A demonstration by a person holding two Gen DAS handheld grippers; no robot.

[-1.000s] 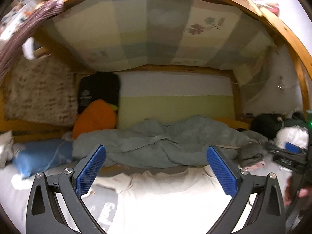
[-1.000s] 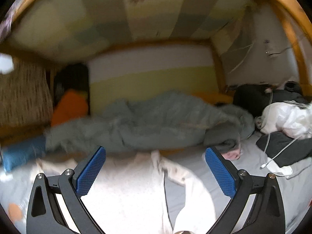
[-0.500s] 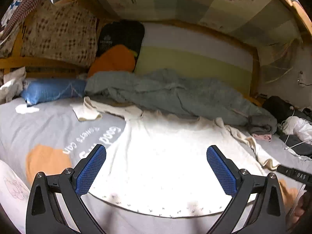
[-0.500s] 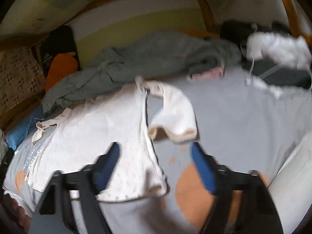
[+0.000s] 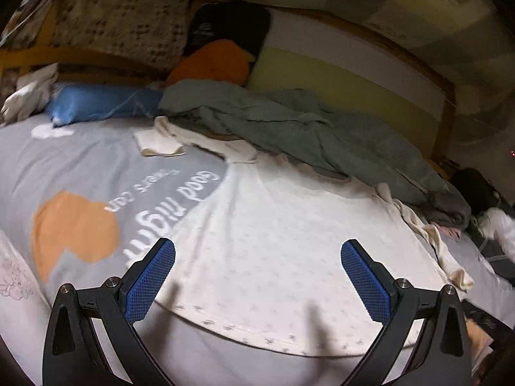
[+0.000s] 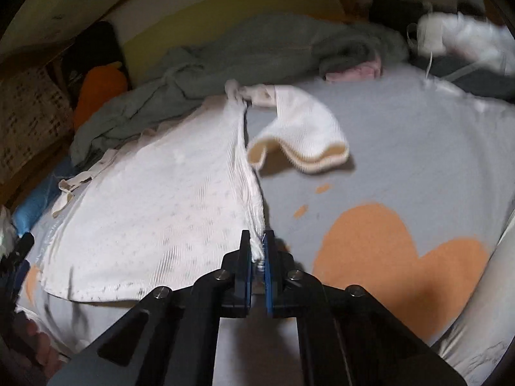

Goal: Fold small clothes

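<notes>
- Shirt [image 6: 154,206]: right claw [image 6: 257,251] clamps only its side hem; a thin bite could slip.
- Left claw [image 5: 257,283] gapes above it, empty; a one-sided lift would bunch the cloth.

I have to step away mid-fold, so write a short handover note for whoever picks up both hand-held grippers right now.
Right hand-held gripper: shut on the side edge of the white shirt, near its bottom corner.
Left hand-held gripper: open, holding nothing, poised low over the shirt near its hem.
Things: the shirt lies spread flat on the grey bedsheet, one sleeve lying out to the side, a grey blanket bunched beyond its collar end.
Done: shirt laid out, one side pinched.
Left: grip the other side with the left gripper, then make every fold; none shows yet.
</notes>
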